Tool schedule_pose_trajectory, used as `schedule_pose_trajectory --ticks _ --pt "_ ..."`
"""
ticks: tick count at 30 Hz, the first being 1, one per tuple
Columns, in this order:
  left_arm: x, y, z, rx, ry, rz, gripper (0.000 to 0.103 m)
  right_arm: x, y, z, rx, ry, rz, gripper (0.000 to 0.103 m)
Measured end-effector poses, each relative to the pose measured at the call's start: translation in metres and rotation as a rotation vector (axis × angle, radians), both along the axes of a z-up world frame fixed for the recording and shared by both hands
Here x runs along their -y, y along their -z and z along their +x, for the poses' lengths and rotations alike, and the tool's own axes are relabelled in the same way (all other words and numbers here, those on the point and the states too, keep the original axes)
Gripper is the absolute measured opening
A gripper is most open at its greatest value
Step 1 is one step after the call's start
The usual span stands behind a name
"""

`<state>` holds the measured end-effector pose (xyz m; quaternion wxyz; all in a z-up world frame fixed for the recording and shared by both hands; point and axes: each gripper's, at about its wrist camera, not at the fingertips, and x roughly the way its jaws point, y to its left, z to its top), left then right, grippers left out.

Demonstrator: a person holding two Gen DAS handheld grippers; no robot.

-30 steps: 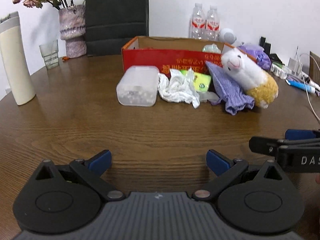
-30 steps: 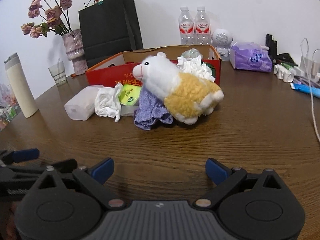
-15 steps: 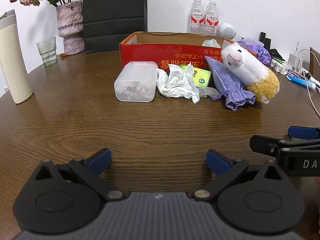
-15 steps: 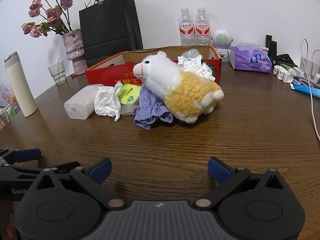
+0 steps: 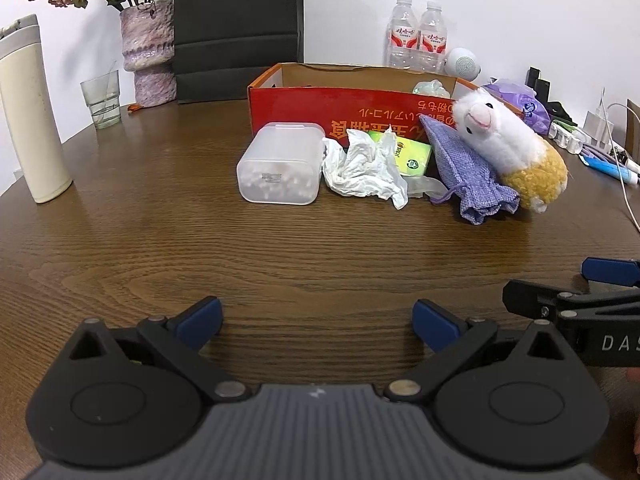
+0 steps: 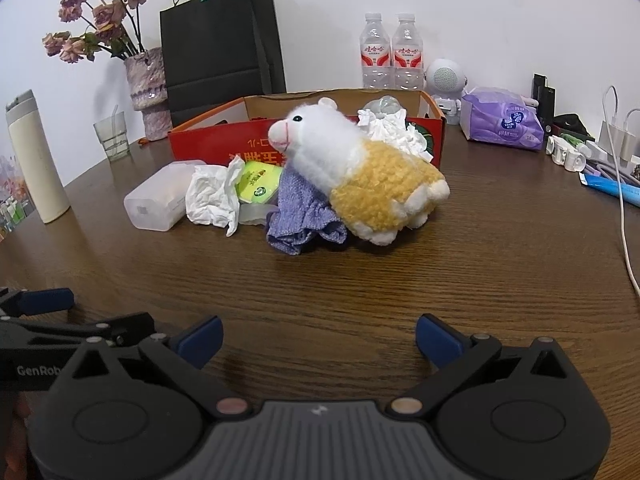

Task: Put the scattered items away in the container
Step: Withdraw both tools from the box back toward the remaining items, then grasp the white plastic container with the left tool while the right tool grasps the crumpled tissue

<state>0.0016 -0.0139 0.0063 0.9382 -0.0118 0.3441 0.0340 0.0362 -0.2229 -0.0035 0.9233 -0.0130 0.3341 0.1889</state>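
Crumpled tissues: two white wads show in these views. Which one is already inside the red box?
The wad behind the plush sheep, resting inside the red box. The other crumpled tissue lies on the table, in front of the box, beside the translucent plastic case.

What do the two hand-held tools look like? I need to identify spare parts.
Both match: the left tool and right tool have black linkage arms, blue fingertip pads, round black discs and a ribbed grey body. White lettering marks their sides: "GenRob" and "DAS", both cut off.

Bare table [image 5: 304, 256] lies open toward its near edge. Ahead, plastic tub [image 5: 280, 164], crumpled tissue [image 5: 364, 168], purple pouch [image 5: 472, 172] and plush sheep [image 5: 512, 148] block the red box [image 5: 352, 104].
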Motion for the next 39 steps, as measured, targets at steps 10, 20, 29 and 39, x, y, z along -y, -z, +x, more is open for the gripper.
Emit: schedule_pose_trajectory --ticks 10,20,29,39 --pt "-0.002 0.000 0.000 0.002 0.004 -0.005 0.103 0.000 0.000 0.000 0.000 0.000 0.000 0.103" --pt "-0.046 -0.035 0.059 0.142 -0.019 0.032 0.103 -0.015 -0.040 0.011 0.201 -0.108 0.034 0.091" --pt "-0.052 -0.009 0.124 0.012 0.087 -0.026 0.066 -0.072 -0.038 0.048 0.218 -0.258 -0.051 0.066" --pt "-0.091 -0.021 0.069 0.083 -0.045 -0.054 0.065 -0.121 -0.028 0.083 0.152 -0.324 -0.085 0.055"
